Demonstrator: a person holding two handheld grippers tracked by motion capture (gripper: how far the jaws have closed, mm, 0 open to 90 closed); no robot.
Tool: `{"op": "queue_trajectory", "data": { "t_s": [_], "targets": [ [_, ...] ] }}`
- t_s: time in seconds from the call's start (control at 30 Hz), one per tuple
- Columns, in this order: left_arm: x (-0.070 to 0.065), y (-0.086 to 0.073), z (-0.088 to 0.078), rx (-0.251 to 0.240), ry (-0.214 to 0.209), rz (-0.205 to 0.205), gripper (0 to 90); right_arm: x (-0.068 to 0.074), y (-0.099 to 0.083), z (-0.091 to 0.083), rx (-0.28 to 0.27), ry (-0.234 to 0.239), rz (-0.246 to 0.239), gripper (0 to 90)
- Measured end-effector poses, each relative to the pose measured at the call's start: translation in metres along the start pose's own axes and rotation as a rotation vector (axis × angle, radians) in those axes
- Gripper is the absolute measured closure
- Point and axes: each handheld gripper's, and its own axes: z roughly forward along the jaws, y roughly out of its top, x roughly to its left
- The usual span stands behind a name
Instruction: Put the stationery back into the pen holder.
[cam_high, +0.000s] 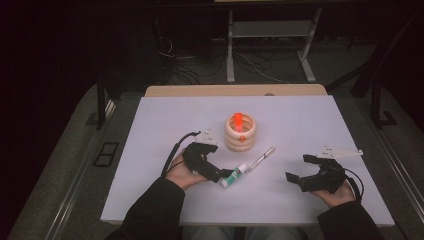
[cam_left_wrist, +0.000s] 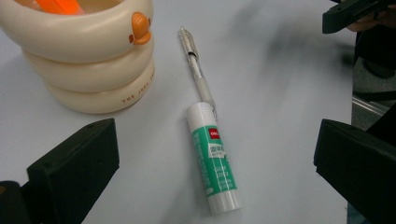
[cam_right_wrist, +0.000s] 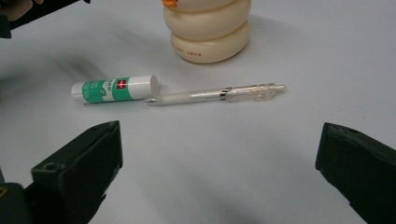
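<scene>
Left gripper (cam_high: 226, 176), jaws spread, straddles the glue stick (cam_high: 234, 175) at table centre; a pen (cam_high: 262, 159) touches its cap at 1 o'clock, ringed holder (cam_high: 240, 132) at 12. Right gripper (cam_high: 298, 168) open, empty.

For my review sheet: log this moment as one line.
left gripper open over glue stick | right gripper open, apart | pen touching glue stick | holder upright

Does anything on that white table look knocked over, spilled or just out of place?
Nothing is spilled or broken. The glue stick and the clear pen lie flat on the table, end to end, outside the cream ringed holder, which stands upright with an orange item inside. Both tongs, left and right, are open.
</scene>
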Motion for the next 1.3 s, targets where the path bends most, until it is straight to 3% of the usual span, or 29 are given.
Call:
{"op": "queue_trajectory", "data": {
  "t_s": [0.2,0.67,0.93,1.3],
  "targets": [
    [0.001,0.01,0.008,0.045,-0.004,0.009,0.0,0.001,0.0,0.0,0.001,0.001,-0.002,0.2],
    [0.002,0.024,0.034,0.144,0.009,-0.018,0.0,0.001,0.0,0.0,-0.003,0.002,-0.01,0.2],
    [0.002,0.026,0.047,0.17,0.024,-0.075,0.0,0.002,0.0,0.0,0.002,0.004,-0.006,0.2],
    [0.0,0.023,0.063,0.22,0.029,-0.11,0.0,0.002,0.0,0.0,0.002,0.006,-0.009,0.2]
  ]
}}
